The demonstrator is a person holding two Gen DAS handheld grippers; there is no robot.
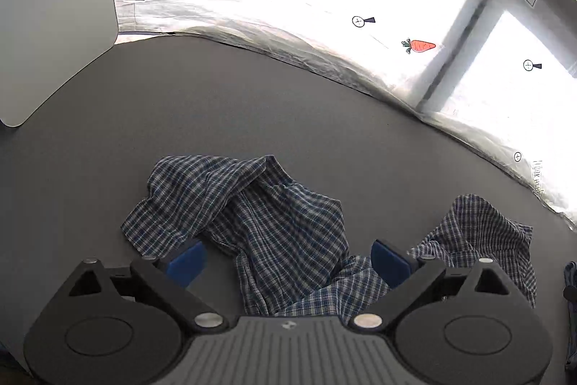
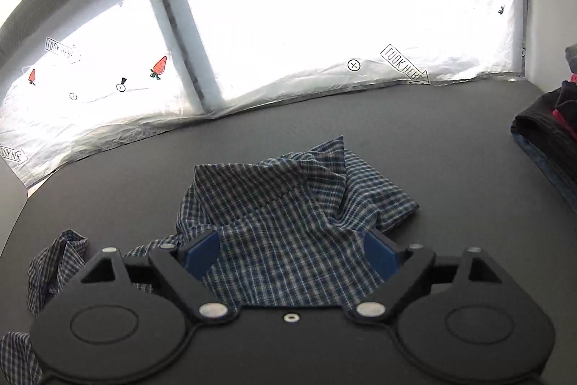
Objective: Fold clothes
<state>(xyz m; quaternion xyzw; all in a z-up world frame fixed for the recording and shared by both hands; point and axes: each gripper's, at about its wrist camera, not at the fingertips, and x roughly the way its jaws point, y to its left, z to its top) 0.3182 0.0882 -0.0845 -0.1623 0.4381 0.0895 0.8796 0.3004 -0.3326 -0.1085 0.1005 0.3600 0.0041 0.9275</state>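
Note:
A blue and white checked shirt (image 1: 274,222) lies crumpled on the dark grey table (image 1: 252,103). My left gripper (image 1: 288,258) hangs just above it, open, its blue pads (image 1: 185,260) wide apart with cloth lying loose between them. In the right wrist view the same shirt (image 2: 288,204) spreads under my right gripper (image 2: 292,251), which is also open, its blue pads (image 2: 200,251) clear of the fabric on either side. A bunched sleeve (image 2: 57,262) trails off to the left of the right gripper.
A backlit white sheet (image 1: 324,6) printed with carrots and arrows hangs along the table's far edge. A white panel (image 1: 54,24) stands at the far left. A pile of dark and red clothes (image 2: 551,128) sits at the table's right side.

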